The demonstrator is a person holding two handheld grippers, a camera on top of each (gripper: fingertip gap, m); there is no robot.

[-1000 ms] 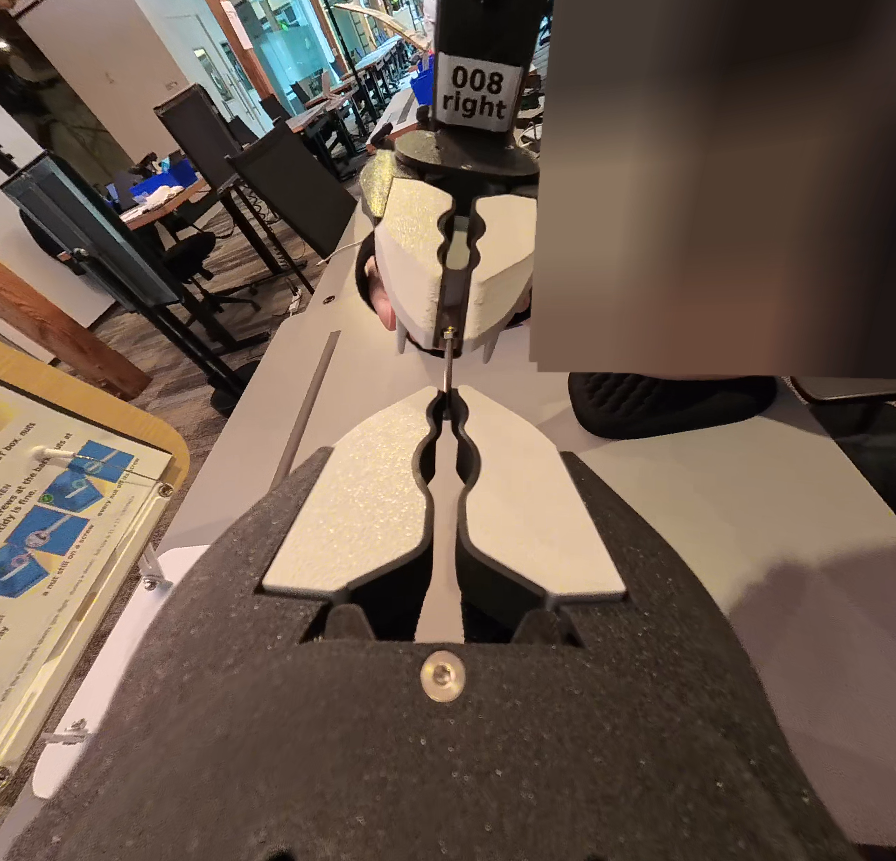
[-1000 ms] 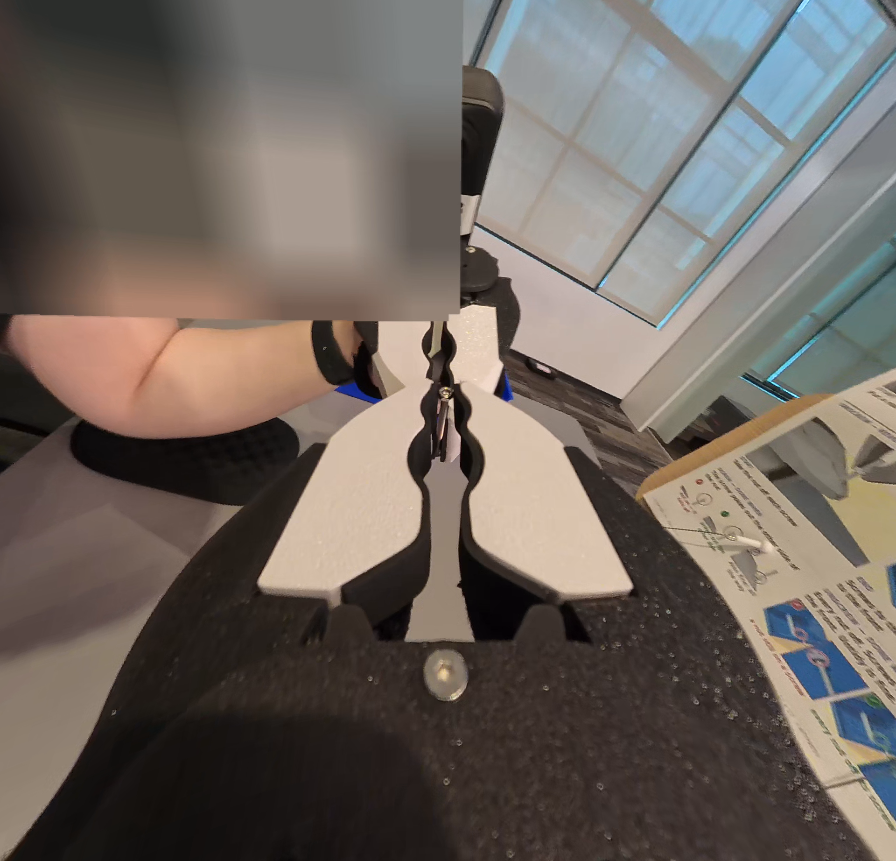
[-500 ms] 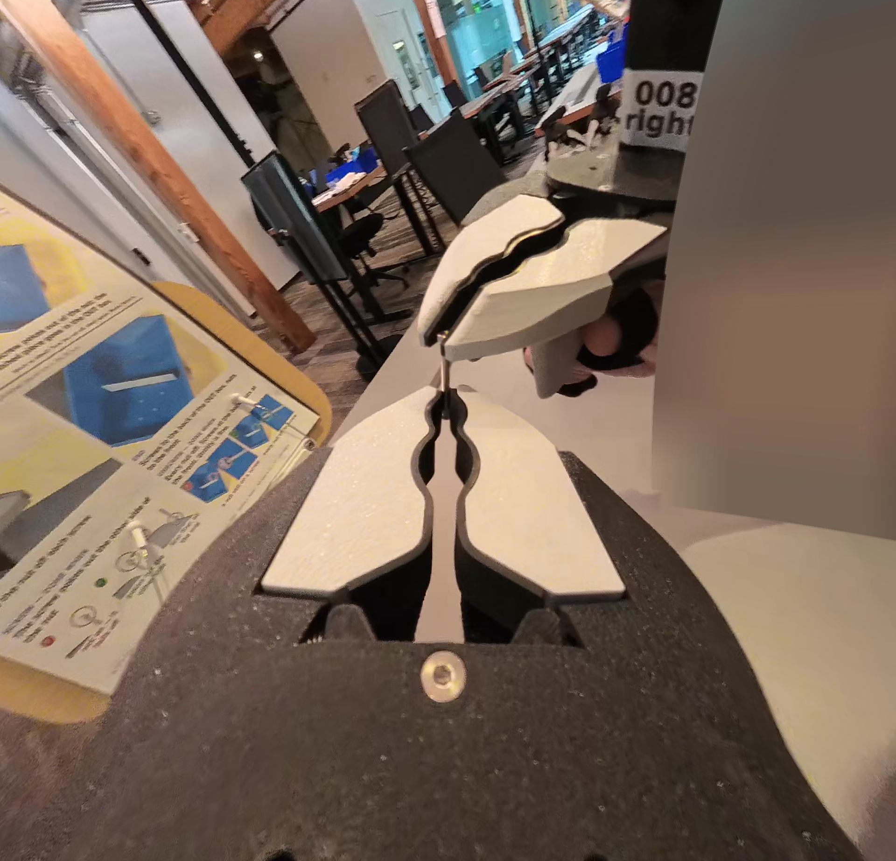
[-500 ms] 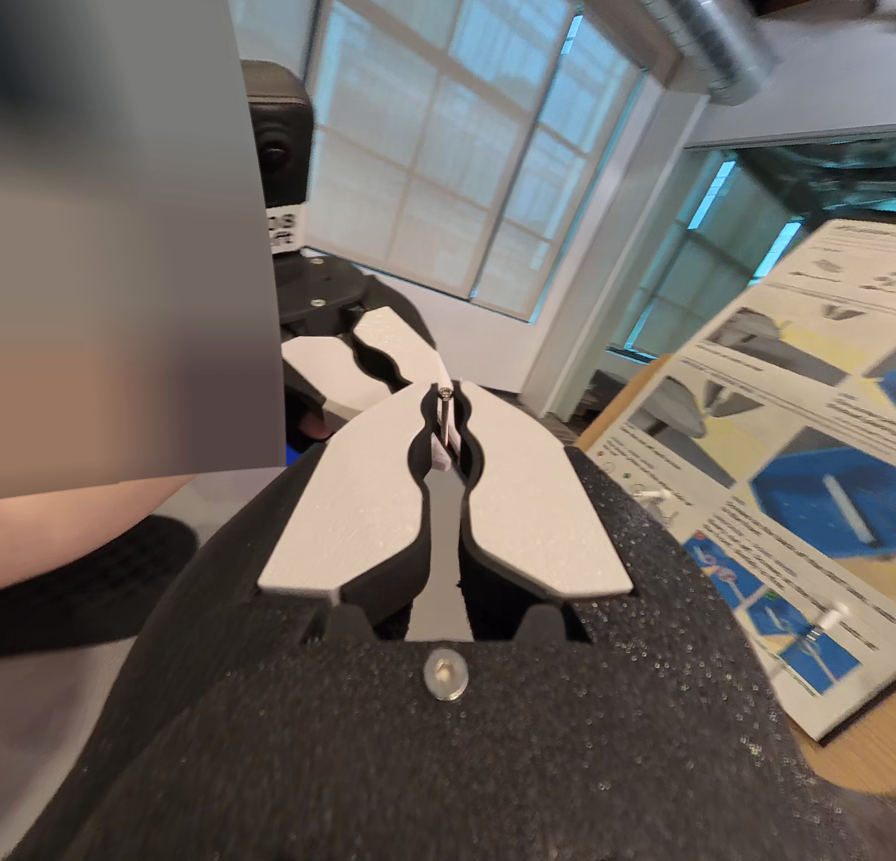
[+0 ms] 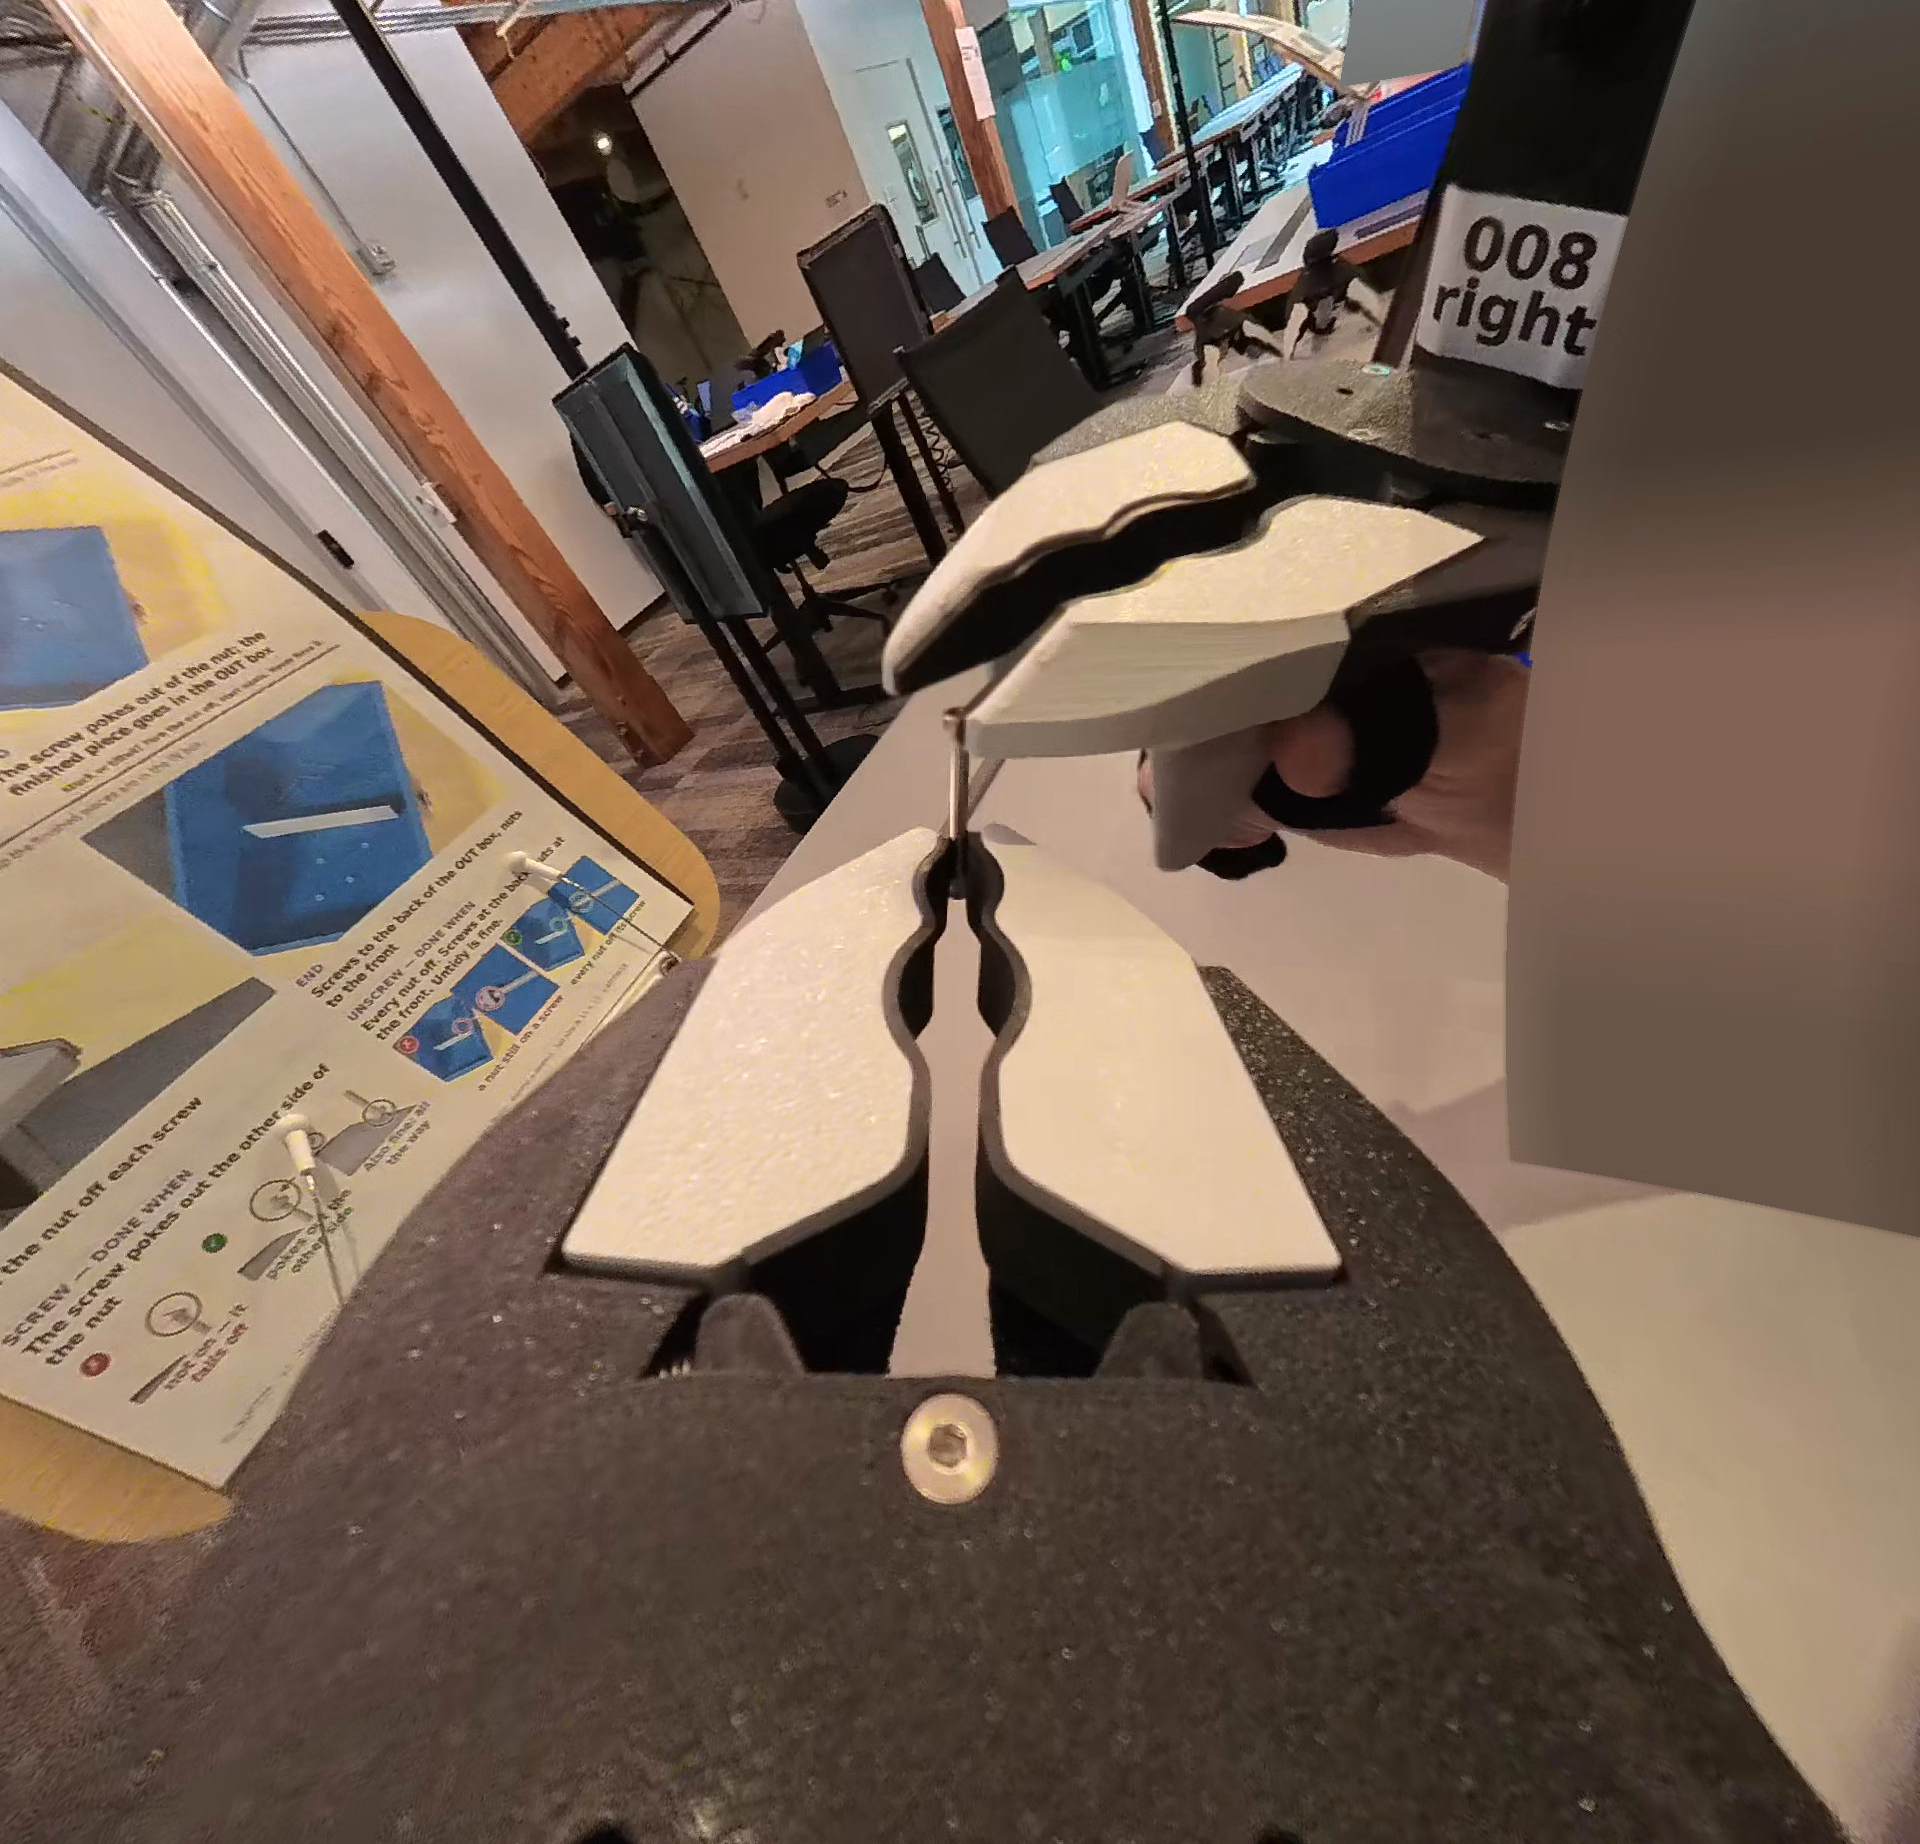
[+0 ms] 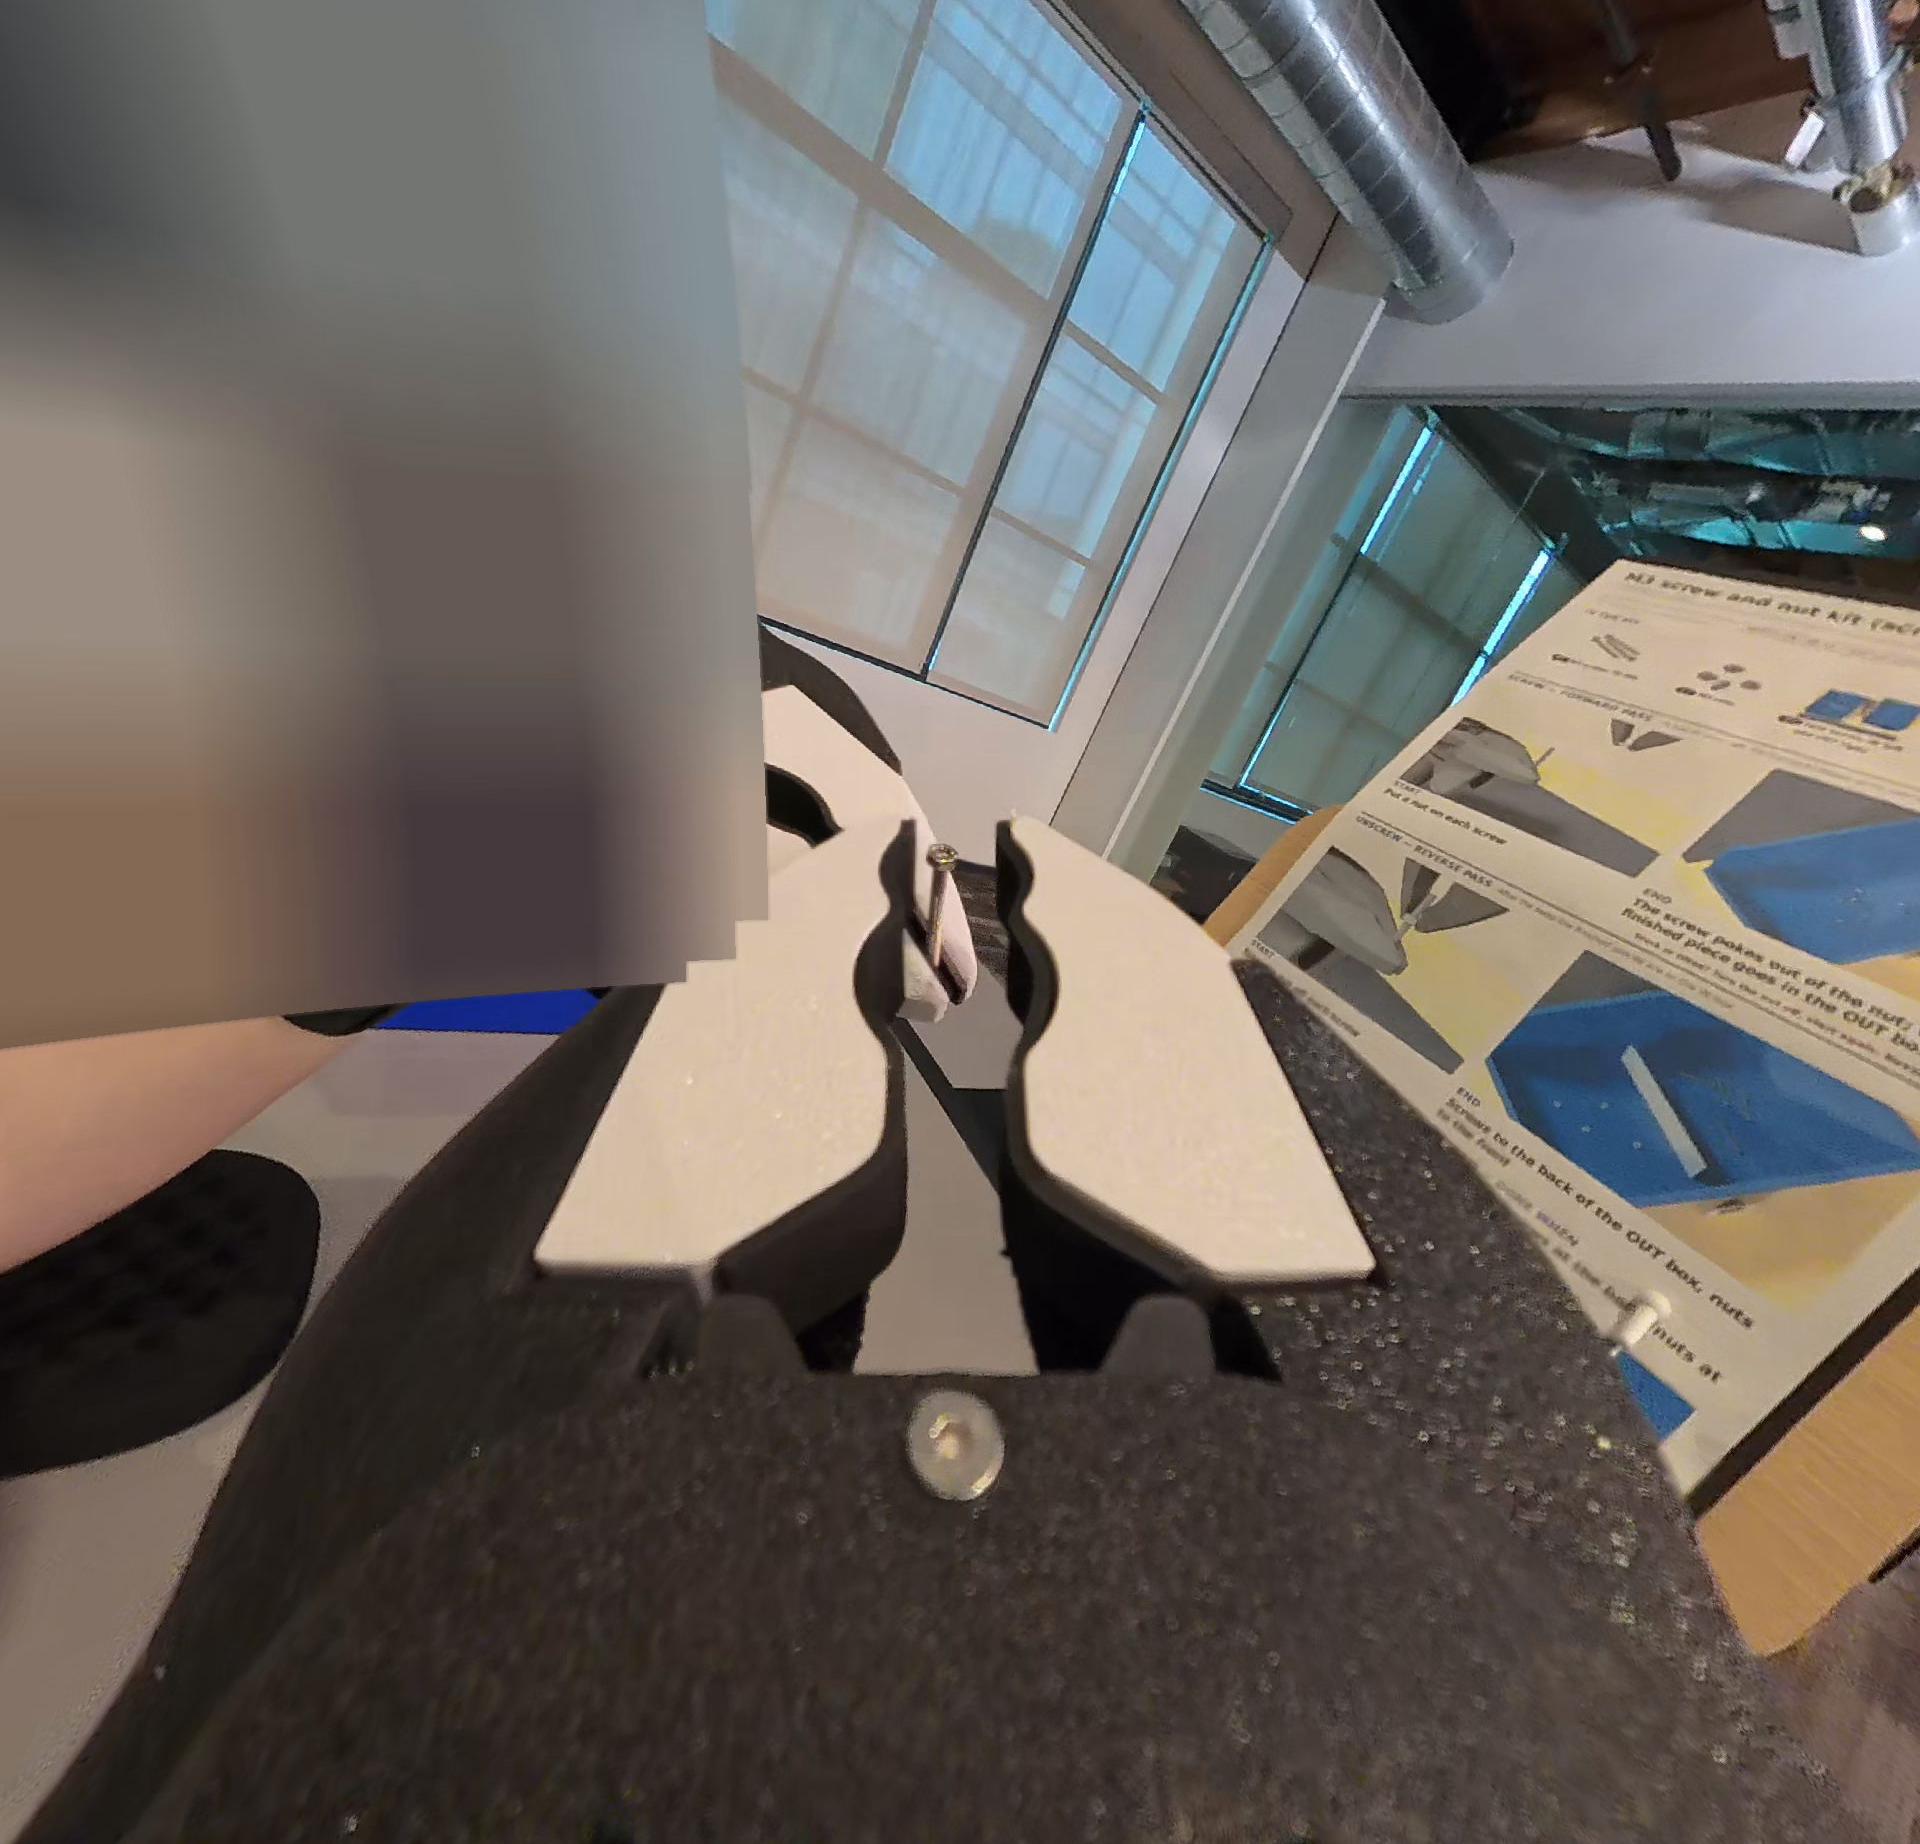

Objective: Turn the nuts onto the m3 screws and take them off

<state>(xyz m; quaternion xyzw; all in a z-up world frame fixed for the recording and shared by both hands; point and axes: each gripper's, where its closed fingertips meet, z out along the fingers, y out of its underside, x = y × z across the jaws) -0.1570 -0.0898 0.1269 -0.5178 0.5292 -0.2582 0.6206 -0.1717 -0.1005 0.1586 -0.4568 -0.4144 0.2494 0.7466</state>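
A thin metal m3 screw [image 5: 958, 786] stands up from the tip of my left gripper [image 5: 956, 844], which is shut on its lower end. No nut can be made out. My right gripper [image 5: 940, 703] comes in from the upper right, its tips at the screw head. In the right wrist view my right gripper [image 6: 958, 838] is open, with a gap on both sides of the screw [image 6: 938, 906]. The white fingertips [image 6: 961, 963] of the left gripper pinch the screw shaft there.
An instruction board with blue and yellow pictures leans at the left [image 5: 260, 963] and shows at the right in the right wrist view [image 6: 1662, 963]. A white table [image 5: 1662, 1379] lies below. A person's forearm [image 6: 156, 1119] rests above a black pad [image 6: 135, 1306]. Left and right tips are no more than a few centimetres apart.
My right gripper was shut on the screw head and has opened. Both grippers have tilted, bringing more of the instruction board into view. My left gripper has stayed shut on the screw.
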